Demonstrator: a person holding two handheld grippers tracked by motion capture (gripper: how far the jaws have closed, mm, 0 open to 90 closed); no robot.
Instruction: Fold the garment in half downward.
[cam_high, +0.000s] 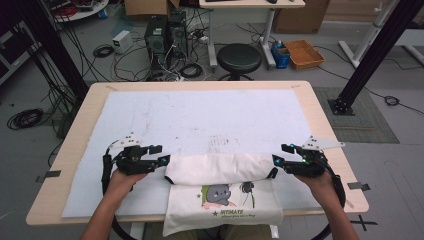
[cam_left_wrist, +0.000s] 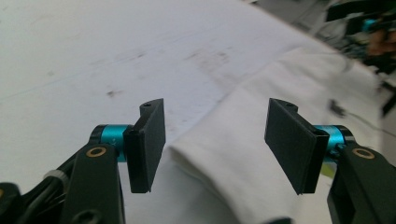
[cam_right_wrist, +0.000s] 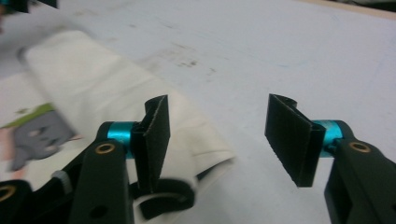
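A white T-shirt (cam_high: 220, 192) is lying at the counter's (cam_high: 75, 130) near edge, its top folded down over the print; left gripper (cam_high: 159, 155) and right gripper (cam_high: 278, 156) are flanking the fold, jaws standing open and empty, further folds likely remaining.

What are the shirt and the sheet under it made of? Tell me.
Shirt: soft white cloth, likely cotton knit; it folds in a rounded roll and bears a printed cartoon. Sheet: thin, matt white, perhaps felt or paper; it lies flat and shows dark smudges.
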